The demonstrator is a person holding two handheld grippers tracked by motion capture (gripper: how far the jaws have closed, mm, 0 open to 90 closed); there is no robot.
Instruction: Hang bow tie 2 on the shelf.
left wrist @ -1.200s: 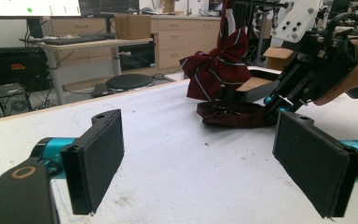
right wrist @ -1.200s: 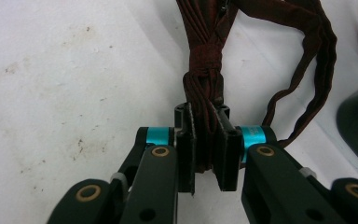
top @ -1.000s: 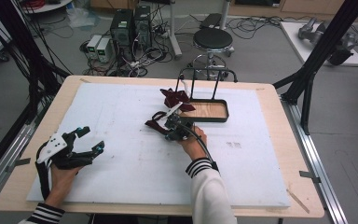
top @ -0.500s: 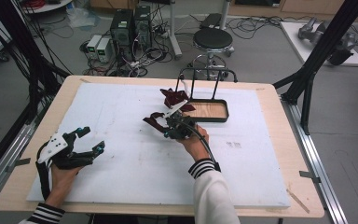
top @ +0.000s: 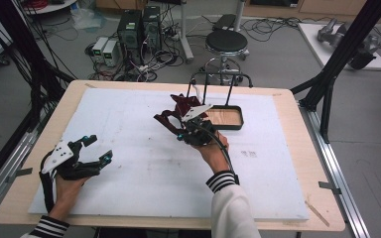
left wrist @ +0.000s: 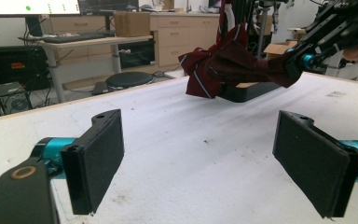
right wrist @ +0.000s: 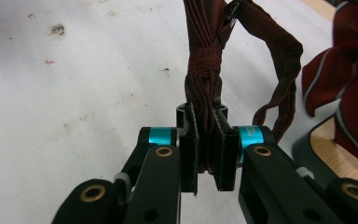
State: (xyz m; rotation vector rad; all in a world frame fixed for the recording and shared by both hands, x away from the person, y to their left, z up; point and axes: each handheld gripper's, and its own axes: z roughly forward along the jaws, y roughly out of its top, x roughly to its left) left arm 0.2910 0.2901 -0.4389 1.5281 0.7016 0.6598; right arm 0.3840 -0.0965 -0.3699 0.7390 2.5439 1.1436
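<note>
A dark red striped cloth (top: 182, 105), bunched and knotted like a necktie, hangs above the white mat beside the black tray (top: 226, 127). My right gripper (top: 177, 131) is shut on a gathered band of the cloth (right wrist: 204, 70), which is pinched between the pads (right wrist: 189, 140). The rest of the cloth (left wrist: 228, 65) droops beyond the jaws, clear of the mat. At the mat's left my left gripper (top: 99, 148) rests low in the person's hand. Its jaws are wide open with nothing between the pads (left wrist: 98, 158).
The tray has a wooden floor (right wrist: 328, 151) and a black tube stand (top: 221, 77) rising from it, just behind the cloth. A white foam mat (top: 144, 168) covers most of the wooden table. Beyond the far edge are a stool (top: 226, 41) and computers on the floor.
The right hand has lifted the cloth a little higher and nudged it toward the tray. The left gripper has stayed where it was.
</note>
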